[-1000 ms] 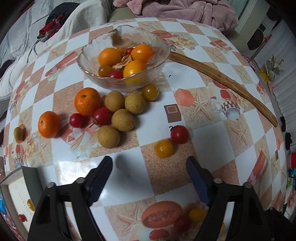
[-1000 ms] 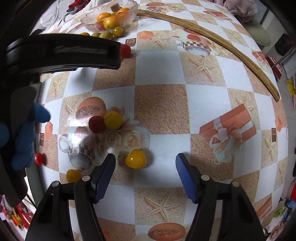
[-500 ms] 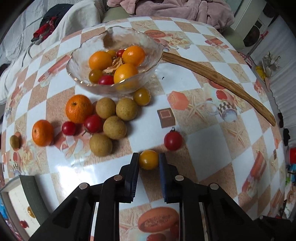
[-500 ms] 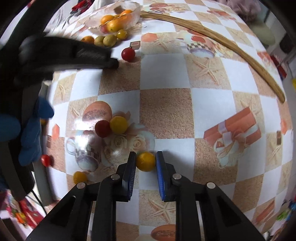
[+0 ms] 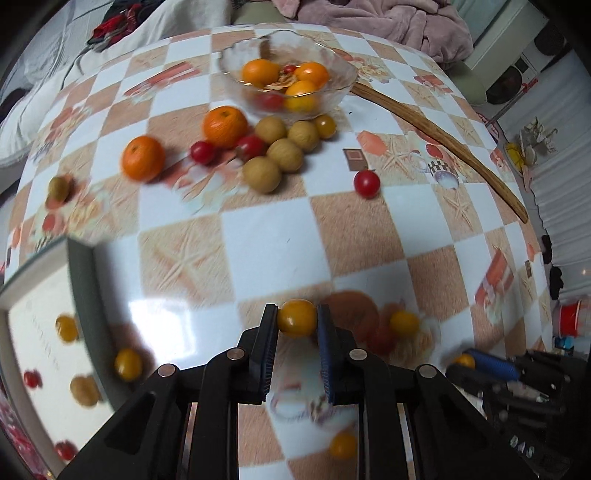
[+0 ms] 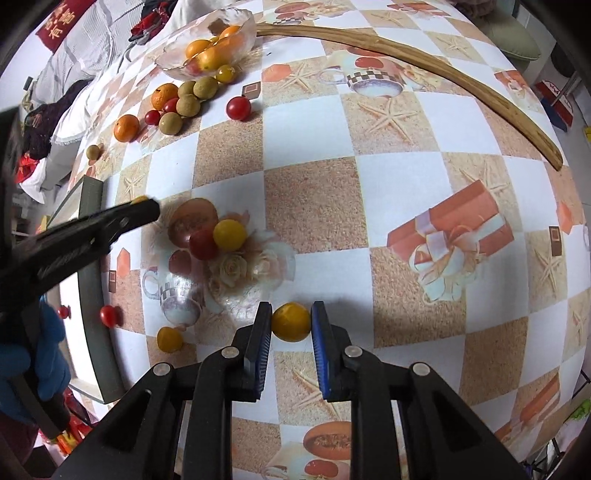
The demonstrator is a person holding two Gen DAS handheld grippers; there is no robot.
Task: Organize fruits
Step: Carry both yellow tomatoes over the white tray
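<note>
Since a moment before, we had lifted both grips: left gripper (image 5: 297,318) and right gripper (image 6: 291,322) each clamped a small yellow cherry tomato (image 5: 296,317), heading toward the white tray (image 5: 40,325) at nine o'clock

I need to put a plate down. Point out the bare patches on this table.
Free: the checks between the lone red tomato, the wooden stick and the printed gift box. Also free right of the right gripper. Crowded: beside the glass bowl, where oranges and longans cluster.

Two close wrist views, shared glass bowl (image 5: 288,79) (image 6: 207,48).
</note>
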